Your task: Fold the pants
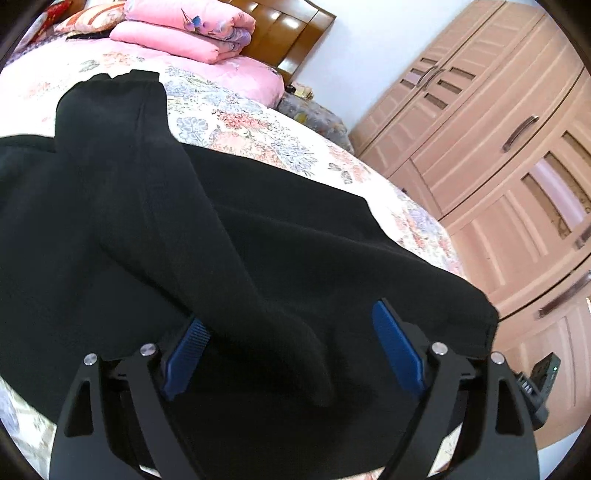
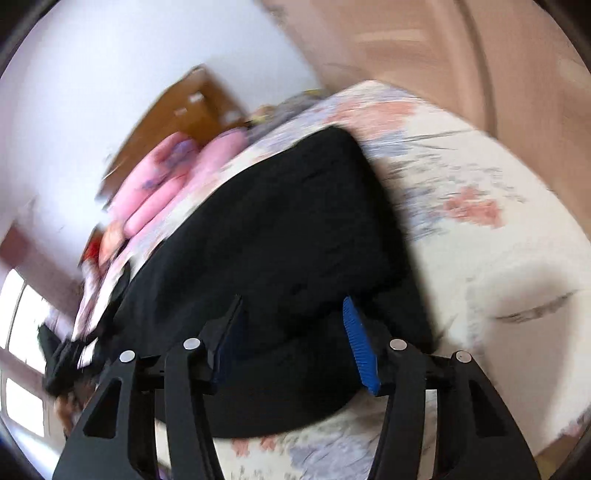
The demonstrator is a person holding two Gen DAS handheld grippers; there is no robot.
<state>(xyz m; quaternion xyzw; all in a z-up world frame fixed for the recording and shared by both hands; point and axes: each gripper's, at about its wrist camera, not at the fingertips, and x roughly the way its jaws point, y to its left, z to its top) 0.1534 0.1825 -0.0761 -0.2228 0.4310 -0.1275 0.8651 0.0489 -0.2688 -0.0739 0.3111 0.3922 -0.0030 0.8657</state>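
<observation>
The black soft-fabric pants (image 1: 229, 236) are spread over the floral-print bed (image 1: 258, 125), filling most of the left wrist view, with one long fold or leg running from the upper left of the frame down to the bottom centre, lying on top of the rest of the fabric.

The left hand-held gripper (image 1: 291, 350) sits at the bottom of that frame with its blue-padded fingers (image 1: 397, 350) spread wide. That ridge of black cloth lies between them, but the pads aren't pinching it, so it's not holding anything as far as I can see.

Right wrist view is really smeared with blur. The right hand-held gripper (image 2: 295, 343) is also well open, fingers either side of the pants' (image 2: 280, 229) near edge at lower centre, with nothing clamped.

A stack of folded pink quilts (image 1: 184, 29) sits at the top left of the left view against a brown wooden headboard (image 1: 288, 33), and a tan wooden wardrobe (image 1: 498, 147) fills the right side.
</observation>
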